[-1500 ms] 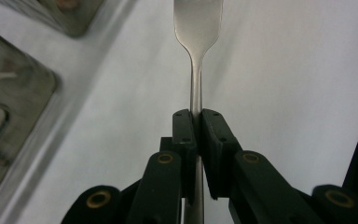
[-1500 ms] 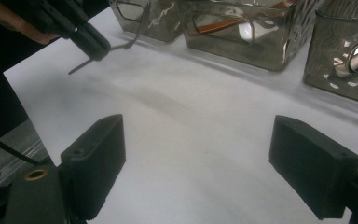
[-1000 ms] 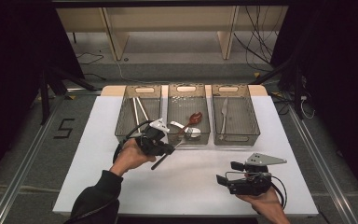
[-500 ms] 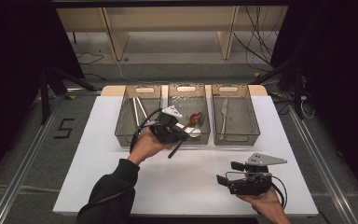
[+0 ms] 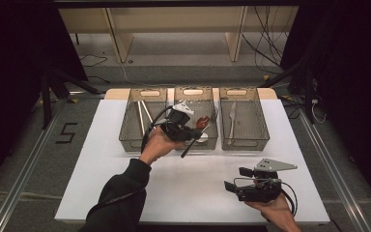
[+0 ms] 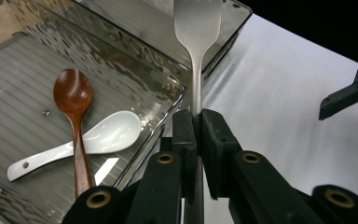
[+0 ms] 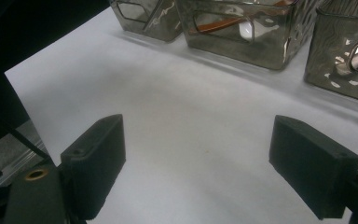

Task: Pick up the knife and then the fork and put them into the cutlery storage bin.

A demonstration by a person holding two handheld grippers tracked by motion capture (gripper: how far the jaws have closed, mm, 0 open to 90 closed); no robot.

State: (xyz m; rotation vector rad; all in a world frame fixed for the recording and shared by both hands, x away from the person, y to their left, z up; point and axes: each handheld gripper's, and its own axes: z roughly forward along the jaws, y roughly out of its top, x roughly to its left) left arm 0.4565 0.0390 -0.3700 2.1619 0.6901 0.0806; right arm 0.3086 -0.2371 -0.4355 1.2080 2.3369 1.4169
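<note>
L claw (image 6: 195, 135) is clamped on the neck of a metal fork (image 6: 196, 28), tines pointing away from the camera, handle running down btwn the two black jaws. In the high view the L claw (image 5: 196, 134) hangs over the front edge of the middle bin (image 5: 193, 92), w/ the fork handle sticking out toward the person below the hand. Under it in that bin: a brown wooden spoon (image 6: 73, 100) lying across a white ceramic spoon (image 6: 98, 140), the two touching. L bin (image 5: 147, 93) holds pale chopsticks (image 5: 141, 116); R bin (image 5: 237, 92) holds a knife (image 5: 232, 114).

R claw (image 5: 233, 187) sits low near the front R of the white table (image 5: 106, 159), well apart from the bins. Its own view shows jaws spread wide, nothing btwn them, bare table (image 7: 191, 140) underneath.
</note>
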